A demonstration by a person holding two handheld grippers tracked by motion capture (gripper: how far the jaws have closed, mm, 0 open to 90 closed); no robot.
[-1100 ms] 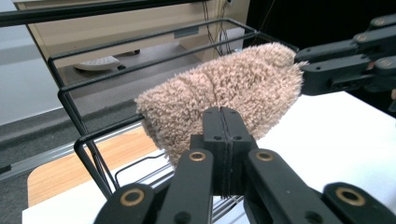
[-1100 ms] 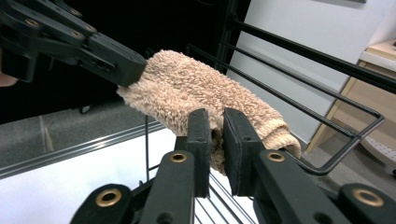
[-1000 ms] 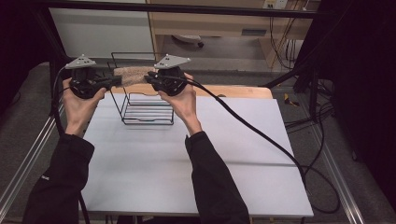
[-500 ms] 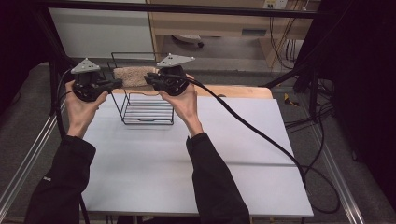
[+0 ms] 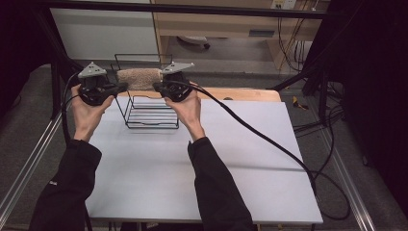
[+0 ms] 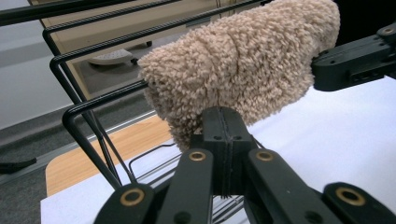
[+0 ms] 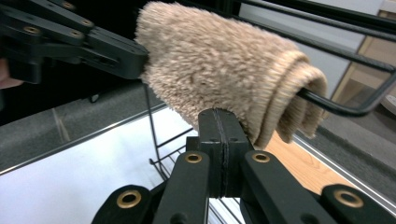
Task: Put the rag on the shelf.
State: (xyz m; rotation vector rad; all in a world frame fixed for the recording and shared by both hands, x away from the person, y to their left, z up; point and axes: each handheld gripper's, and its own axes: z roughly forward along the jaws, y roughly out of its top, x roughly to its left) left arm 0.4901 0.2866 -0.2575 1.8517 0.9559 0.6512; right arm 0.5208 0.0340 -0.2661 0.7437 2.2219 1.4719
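A beige fluffy towel point(image 5: 139, 78) hangs folded over the top rail of a black wire rack point(image 5: 149, 115) at the far side of the table. My left gripper point(image 5: 122, 87) is at the towel's left end and my right gripper point(image 5: 156, 86) at its right end. In the left gripper view the jaws point(image 6: 226, 116) are pressed together at the lower edge of the towel point(image 6: 233, 70). In the right gripper view the right gripper point(image 7: 219, 116) is likewise shut under the towel point(image 7: 219, 65), and the rack's rail point(image 7: 345, 109) pokes out of the fold.
The rack stands on a white table point(image 5: 192, 163) with a wooden strip point(image 5: 240, 94) along its far edge. The right gripper's cable point(image 5: 269, 144) trails across the table to the right. Metal frame rails point(image 5: 29, 163) run along both sides.
My left gripper has shifted a little to the right, toward the towel. The right gripper and the towel have barely moved.
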